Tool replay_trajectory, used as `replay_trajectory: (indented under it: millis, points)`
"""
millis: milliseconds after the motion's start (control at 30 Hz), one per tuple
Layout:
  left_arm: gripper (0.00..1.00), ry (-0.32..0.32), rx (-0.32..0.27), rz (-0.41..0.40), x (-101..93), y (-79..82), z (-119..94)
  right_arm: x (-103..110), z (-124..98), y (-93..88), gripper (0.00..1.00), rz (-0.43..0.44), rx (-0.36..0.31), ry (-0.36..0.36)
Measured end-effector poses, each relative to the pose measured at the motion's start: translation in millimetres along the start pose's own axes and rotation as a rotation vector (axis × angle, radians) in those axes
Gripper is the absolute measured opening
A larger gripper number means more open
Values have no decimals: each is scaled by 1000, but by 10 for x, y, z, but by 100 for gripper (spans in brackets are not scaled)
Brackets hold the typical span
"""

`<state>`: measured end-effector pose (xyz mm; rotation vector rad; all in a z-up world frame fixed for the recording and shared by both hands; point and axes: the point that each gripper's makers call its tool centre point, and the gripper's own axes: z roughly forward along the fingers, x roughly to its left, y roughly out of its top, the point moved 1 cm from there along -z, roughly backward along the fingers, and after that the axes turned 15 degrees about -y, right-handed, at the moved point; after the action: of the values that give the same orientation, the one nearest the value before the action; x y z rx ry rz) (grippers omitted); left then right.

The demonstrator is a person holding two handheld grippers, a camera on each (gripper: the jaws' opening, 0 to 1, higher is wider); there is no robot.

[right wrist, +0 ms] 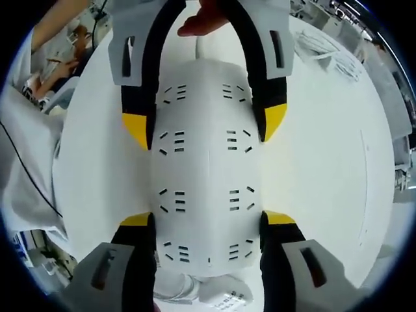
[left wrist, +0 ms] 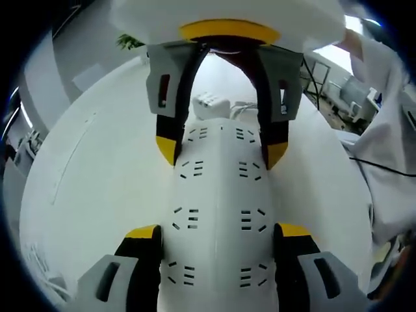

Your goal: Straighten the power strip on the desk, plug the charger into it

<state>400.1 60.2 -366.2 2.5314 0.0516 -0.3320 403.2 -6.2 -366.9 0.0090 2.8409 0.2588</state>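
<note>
Power strip (left wrist: 218,214) lay flat on the white desk (left wrist: 97,182), gripped from both ends: its long axis ran straight ahead from each gripper, so the two tools faced each other along it. Left gripper (left wrist: 218,237) had its jaws spread about the strip's full width, yellow tips against both long edges at the near end; the right gripper (left wrist: 221,153) came in from the far end of that view, clamped across the strip the same way. In the right gripper view the mirror case held: right gripper (right wrist: 208,224) straddled the power strip (right wrist: 205,175) at its near end, left gripper (right wrist: 205,133) at the far end, desk (right wrist: 325,162) to either side. Both were equally close, each already in contact. Charger (left wrist: 209,104) looked to be the white block with cable just beyond the strip's far end from the left gripper; its prongs were too blurred to confirm. Strip's cord and switch end were hidden behind the jaws.
</note>
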Motion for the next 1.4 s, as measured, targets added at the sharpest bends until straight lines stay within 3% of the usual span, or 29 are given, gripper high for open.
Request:
replay_trajectory:
  millis: [233, 367, 500, 600, 700, 833, 900, 1033, 1200, 1267, 1400]
  points:
    - [71, -1, 3, 2, -2, 2, 0, -5, -12, -3, 63, 9, -28, -5]
    - [71, -2, 8, 4, -2, 4, 1, -11, -23, 21, 64, 24, -97, -1]
    - [71, -2, 8, 4, 0, 4, 1, -80, -132, 62, 62, 163, -247, -23]
    - [71, -3, 10, 5, 0, 6, 1, -197, -376, 120, 58, 331, -453, -64]
    - [71, -4, 5, 7, 0, 6, 0, -383, -687, 77, 58, 453, -654, -176]
    - [71, -4, 9, 7, 2, 7, -2, -549, -954, -235, 56, 562, -785, -332]
    - [71, -4, 8, 8, 3, 6, -4, -593, -1007, -459, 53, 604, -814, -424]
    - [71, -4, 1, 8, 4, 4, -8, -555, -903, -741, 50, 685, -812, -476]
    - [71, -4, -9, 11, 5, 4, -13, -556, -743, -778, 46, 708, -803, -518]
    - [71, -4, -3, 11, 5, 6, -14, -553, -607, -814, 45, 727, -756, -534]
    - [71, -3, 2, 10, 6, 7, -20, -537, -501, -777, 43, 781, -772, -537]
